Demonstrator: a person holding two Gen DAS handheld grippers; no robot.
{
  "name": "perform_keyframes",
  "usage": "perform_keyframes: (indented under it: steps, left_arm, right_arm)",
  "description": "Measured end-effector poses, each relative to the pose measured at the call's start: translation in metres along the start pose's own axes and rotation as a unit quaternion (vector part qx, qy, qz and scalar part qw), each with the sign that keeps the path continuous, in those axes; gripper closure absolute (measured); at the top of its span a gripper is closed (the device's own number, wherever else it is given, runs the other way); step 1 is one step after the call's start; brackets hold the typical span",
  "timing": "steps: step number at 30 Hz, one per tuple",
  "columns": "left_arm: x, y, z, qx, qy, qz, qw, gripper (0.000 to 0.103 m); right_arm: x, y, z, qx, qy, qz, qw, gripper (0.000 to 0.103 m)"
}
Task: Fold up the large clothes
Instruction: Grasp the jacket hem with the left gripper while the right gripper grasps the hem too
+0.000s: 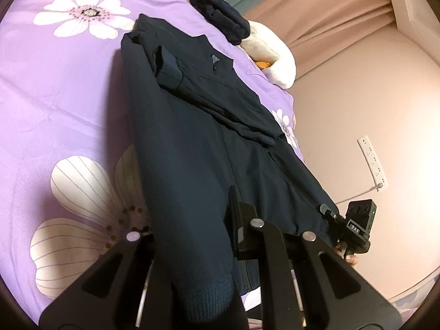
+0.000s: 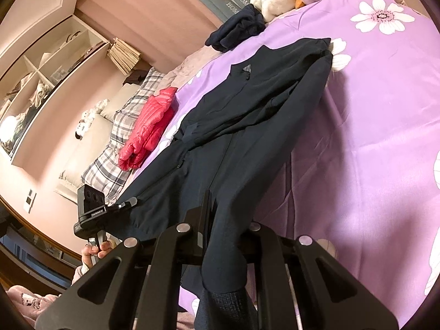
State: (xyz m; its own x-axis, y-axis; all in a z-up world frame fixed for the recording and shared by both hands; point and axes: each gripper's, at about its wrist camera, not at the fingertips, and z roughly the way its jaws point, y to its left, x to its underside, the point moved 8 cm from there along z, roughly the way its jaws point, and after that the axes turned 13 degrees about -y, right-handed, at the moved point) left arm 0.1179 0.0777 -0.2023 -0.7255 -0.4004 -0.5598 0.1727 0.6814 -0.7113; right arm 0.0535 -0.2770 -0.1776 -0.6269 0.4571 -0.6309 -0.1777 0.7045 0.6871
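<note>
A dark navy zip jacket (image 1: 209,137) lies lengthwise on the purple flowered bed cover (image 1: 55,96), sleeves folded across its chest. My left gripper (image 1: 220,236) is shut on the jacket's bottom hem, the ribbed band hanging between its fingers. In the right wrist view the jacket (image 2: 233,126) stretches away from my right gripper (image 2: 222,236), which is shut on the hem's other corner. Each gripper shows in the other's view: the right one (image 1: 330,214) at the hem's right corner, the left one (image 2: 129,202) at its left corner. The hem is lifted off the bed.
A folded dark garment (image 1: 220,16) and a white plush toy (image 1: 275,55) lie at the far end of the bed. A red puffer jacket (image 2: 148,126) rests near plaid pillows (image 2: 115,143). A power strip (image 1: 372,162) is on the floor beside the bed. Shelves (image 2: 41,82) stand along the wall.
</note>
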Motion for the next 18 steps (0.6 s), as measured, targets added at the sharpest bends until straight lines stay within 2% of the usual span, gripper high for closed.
perform_keyframes:
  steps: [18]
  left_arm:
    - [0.001, -0.037, -0.032, 0.026, 0.002, 0.038, 0.9989, 0.093]
  right_arm:
    - [-0.024, 0.024, -0.029, -0.038, -0.016, -0.026, 0.999, 0.092]
